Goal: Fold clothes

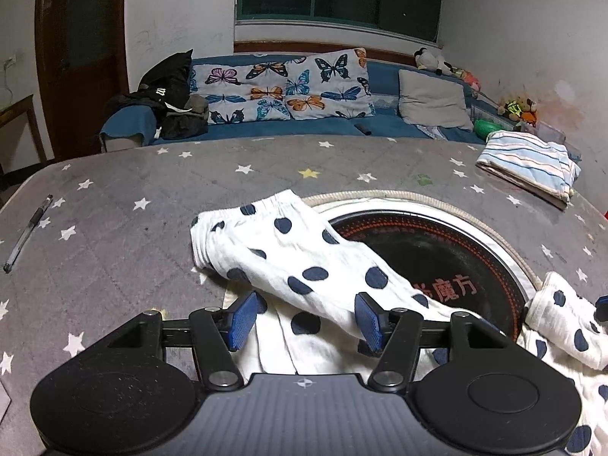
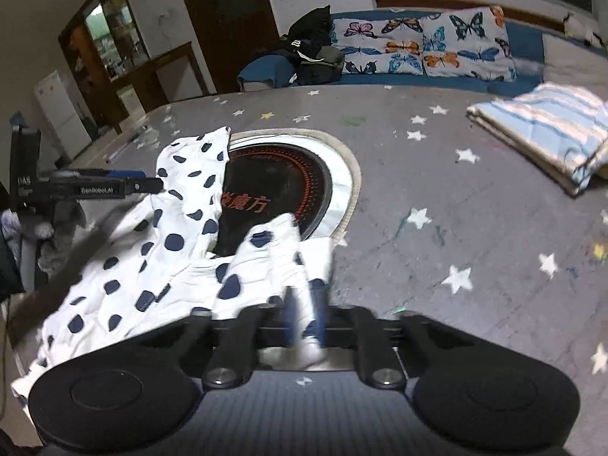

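A white garment with navy polka dots [image 1: 304, 262] lies on the grey star-print table cover [image 1: 114, 228], partly over a round black cooktop. My left gripper [image 1: 304, 321] is open, its blue pads either side of a fold of the garment without closing on it. In the right wrist view the same garment [image 2: 159, 250] spreads to the left. My right gripper [image 2: 304, 315] is shut on a raised cuff of the garment [image 2: 283, 239], and the view is blurred. The left gripper shows there at the left edge [image 2: 144, 185].
A round black induction cooktop [image 1: 437, 258] with red characters is set in the table. A folded striped cloth [image 1: 528, 165] lies at the far right. A pen [image 1: 26, 233] lies at the left. A blue sofa with butterfly pillows [image 1: 281, 91] stands behind.
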The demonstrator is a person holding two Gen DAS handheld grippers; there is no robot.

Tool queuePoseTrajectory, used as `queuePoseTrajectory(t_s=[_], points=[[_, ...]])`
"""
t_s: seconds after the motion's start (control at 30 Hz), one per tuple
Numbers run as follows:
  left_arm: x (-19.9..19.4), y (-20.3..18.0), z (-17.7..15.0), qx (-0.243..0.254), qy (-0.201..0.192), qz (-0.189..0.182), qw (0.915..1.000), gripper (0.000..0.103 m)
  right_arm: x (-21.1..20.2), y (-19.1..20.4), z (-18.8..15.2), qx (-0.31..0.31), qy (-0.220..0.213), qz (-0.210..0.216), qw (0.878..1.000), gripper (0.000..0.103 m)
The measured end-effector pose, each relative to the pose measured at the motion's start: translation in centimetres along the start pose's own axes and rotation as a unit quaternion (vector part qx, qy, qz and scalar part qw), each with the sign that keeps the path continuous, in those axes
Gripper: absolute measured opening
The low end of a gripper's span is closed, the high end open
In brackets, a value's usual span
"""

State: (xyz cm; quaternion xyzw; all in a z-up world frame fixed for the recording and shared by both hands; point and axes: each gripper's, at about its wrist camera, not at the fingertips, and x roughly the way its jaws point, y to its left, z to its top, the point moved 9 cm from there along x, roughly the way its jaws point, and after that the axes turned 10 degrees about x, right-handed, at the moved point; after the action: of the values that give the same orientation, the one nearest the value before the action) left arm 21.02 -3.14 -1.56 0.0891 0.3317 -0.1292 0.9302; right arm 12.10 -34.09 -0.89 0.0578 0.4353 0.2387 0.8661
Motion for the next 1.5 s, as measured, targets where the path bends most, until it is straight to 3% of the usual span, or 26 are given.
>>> queuePoseTrajectory(t_s=[0.3,0.47,0.53,0.63,0.77,0.97,1.07,1.13,1.3,1.4,1.47,1.5], points=[[0.3,0.6,1.7,-0.003,-0.011,0.004,0.9999,0.060,-1.3,-1.3,3.4,-0.099,-0.042,-0.082,0.991,0.001],[1.5,0.6,3.6,-0.003,-0.014,0.002,0.9999,0.060,-2.1,-4.2,7.6,-0.148,-0.106,-0.191,0.965,0.000],[2.0,0.6,4.4,-0.003,-0.015,0.001,0.9999,0.059,-2.4,-5.7,9.0,-0.132,-0.123,-0.223,0.958,0.001],[3.4,0.5,5.4,-0.006,-0.008,-0.003,0.9999,0.058,-2.5,-6.7,9.3,-0.067,-0.114,-0.176,0.976,0.005],[5.8,0.3,6.0,-0.009,0.012,-0.002,0.9999,0.057,-0.8,-6.8,7.5,-0.034,-0.068,-0.123,0.989,0.006],[9.2,0.1,6.3,-0.001,0.041,0.012,0.9991,0.057,0.7,-8.0,5.9,0.012,-0.033,-0.085,0.996,0.011],[10.9,0.0,6.5,0.003,0.056,0.020,0.9983,0.053,1.0,-7.8,4.9,0.030,-0.016,-0.057,0.998,0.031],[11.9,0.0,6.6,0.007,0.064,0.024,0.9977,0.051,1.4,-7.3,4.1,0.031,-0.004,-0.046,0.998,0.033],[12.8,-0.4,7.3,0.037,0.057,0.033,0.9971,0.027,2.2,-6.0,2.1,0.026,0.021,-0.030,0.999,0.043],[13.2,-0.5,7.8,0.038,0.054,0.029,0.9974,0.013,2.3,-5.8,1.8,0.016,0.020,-0.034,0.999,0.043],[13.4,-0.6,8.0,0.032,0.052,0.023,0.9979,0.010,2.3,-5.7,1.7,0.009,0.020,-0.036,0.999,0.040],[13.4,-0.6,8.1,0.032,0.050,0.021,0.9980,0.008,2.2,-5.7,1.7,0.002,0.021,-0.041,0.999,0.029]])
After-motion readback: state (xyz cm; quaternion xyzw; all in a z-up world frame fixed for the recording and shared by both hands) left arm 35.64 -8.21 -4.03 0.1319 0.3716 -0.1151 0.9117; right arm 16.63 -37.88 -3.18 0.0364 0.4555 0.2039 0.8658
